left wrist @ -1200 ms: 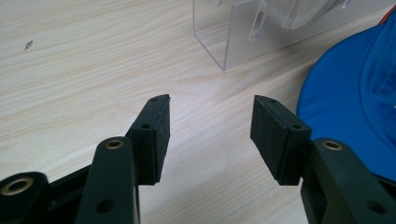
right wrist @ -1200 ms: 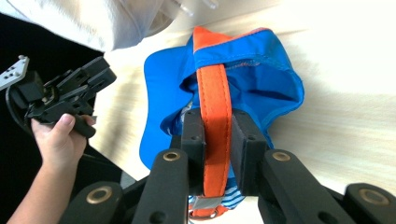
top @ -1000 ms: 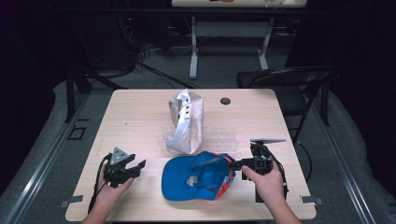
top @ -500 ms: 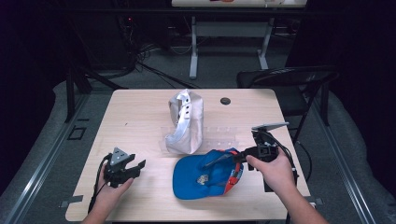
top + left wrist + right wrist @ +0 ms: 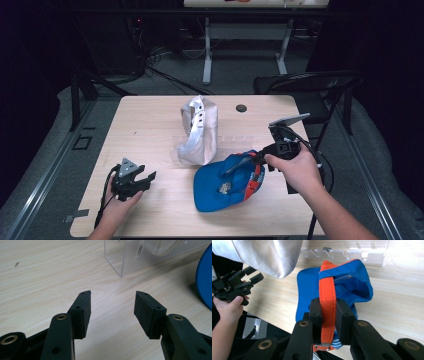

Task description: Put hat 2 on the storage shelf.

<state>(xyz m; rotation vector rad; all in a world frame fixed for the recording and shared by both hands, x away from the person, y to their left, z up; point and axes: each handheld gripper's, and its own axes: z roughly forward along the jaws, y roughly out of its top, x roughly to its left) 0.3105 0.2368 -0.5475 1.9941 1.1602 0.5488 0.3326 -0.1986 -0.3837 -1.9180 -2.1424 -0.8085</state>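
Nearest the person's edge of the worktop [image 5: 150, 125], the left gripper [image 5: 145, 179] sits low over the wood in the left hand [image 5: 117, 205]. Its fingers [image 5: 83, 310] stand well apart with nothing between them, just bare worktop beneath, and a corner of a clear stand [image 5: 130, 257] beyond them.

To the right, the right hand [image 5: 295, 167] holds the right gripper [image 5: 256, 159] up off the surface. Its fingers [image 5: 315, 312] are clamped on the orange strap [image 5: 327, 297] at the back of the blue cap [image 5: 222, 182]. In the right gripper view the strap runs straight up between the two pads, with a small metal buckle [image 5: 322, 347] at its lower end. The cap hangs tilted from that grip, its strap end raised and its front edge low near the worktop, a patch showing on the blue crown.

Just behind the cap, and close against it, a white cap [image 5: 200, 130] sits propped up on the clear stand [image 5: 235, 140], which stretches to the right along the worktop.

Farther back, a small dark disc [image 5: 241, 108] lies near the far edge. Beyond the worktop stands a black chair [image 5: 310, 85] on the right, and a white frame [image 5: 207, 50] on the dark floor.
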